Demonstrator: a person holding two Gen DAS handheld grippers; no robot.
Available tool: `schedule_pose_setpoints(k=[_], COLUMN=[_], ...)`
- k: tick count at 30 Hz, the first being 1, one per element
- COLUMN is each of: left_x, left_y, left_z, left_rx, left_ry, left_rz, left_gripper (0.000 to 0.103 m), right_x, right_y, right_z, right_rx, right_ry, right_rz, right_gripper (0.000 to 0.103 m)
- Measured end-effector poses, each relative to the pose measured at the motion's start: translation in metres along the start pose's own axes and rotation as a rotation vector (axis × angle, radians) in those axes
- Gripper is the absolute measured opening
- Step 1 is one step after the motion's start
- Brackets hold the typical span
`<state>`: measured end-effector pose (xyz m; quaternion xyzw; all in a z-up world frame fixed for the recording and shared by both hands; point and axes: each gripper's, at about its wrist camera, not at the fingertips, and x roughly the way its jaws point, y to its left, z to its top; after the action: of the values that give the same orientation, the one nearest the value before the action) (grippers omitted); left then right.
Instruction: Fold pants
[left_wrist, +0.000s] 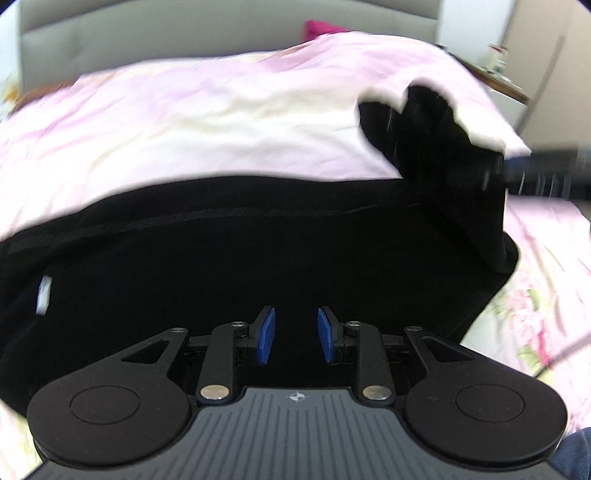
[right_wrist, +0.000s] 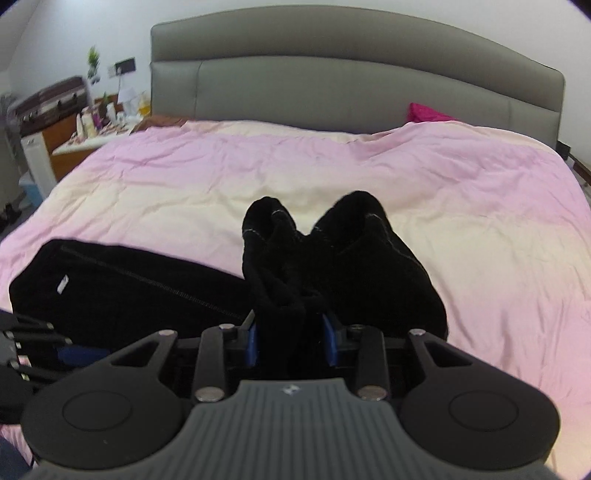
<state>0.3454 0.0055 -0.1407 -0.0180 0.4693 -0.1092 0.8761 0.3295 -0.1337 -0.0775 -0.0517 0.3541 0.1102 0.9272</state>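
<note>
Black pants (left_wrist: 240, 266) lie across the pink bedcover, with a small white label (left_wrist: 43, 291) at the left. My left gripper (left_wrist: 291, 334) is open and empty, its blue pads just above the pants' near edge. My right gripper (right_wrist: 291, 341) is shut on a bunched end of the pants (right_wrist: 332, 254) and holds the two leg ends lifted above the bed. That lifted end shows blurred in the left wrist view (left_wrist: 436, 147). The rest of the pants (right_wrist: 122, 291) lies flat to the left in the right wrist view. The left gripper (right_wrist: 22, 354) shows at the left edge there.
The bed has a pink and cream cover (right_wrist: 369, 166) and a grey padded headboard (right_wrist: 351, 81). A magenta cushion (right_wrist: 424, 112) lies by the headboard. A cluttered bedside table (right_wrist: 92, 125) stands at the left. A floral sheet (left_wrist: 546, 295) lies to the right of the pants.
</note>
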Motion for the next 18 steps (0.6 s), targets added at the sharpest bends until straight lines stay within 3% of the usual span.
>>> schedule_pose_setpoints(k=[7,9,12,15,18], left_x=[0.011,0.015,0.019,0.015,0.020], left_y=[0.036,0.039,0.047,0.063,0.061], left_z=[-0.018,-0.019,-0.019,-0.026,-0.028], left_rx=[-0.129,-0.147,-0.168,-0.210,-0.239], left_ry=[0.004,-0.001,0.002,0.008,0.012], left_rz=[-0.023,-0.033,-0.038,-0.051,-0.060], left_gripper=[0.032,0.032,0.032,0.033,0.033], right_x=[0.074,0.082,0.070,0.050,0.054], right_y=[0.083,0.091,0.087,0.076,0.071], right_z=[-0.079,-0.091,-0.086,-0.067,-0.048], right_rx=[-0.180,-0.218,-0.200,-0.107,-0.114], right_ry=[0.139,0.163,0.210,0.239,0.224], right_rz=[-0.004,-0.009,0.036,0.157,0.119], right_gripper=[0.032,0.041,0.049,0.057,0.056])
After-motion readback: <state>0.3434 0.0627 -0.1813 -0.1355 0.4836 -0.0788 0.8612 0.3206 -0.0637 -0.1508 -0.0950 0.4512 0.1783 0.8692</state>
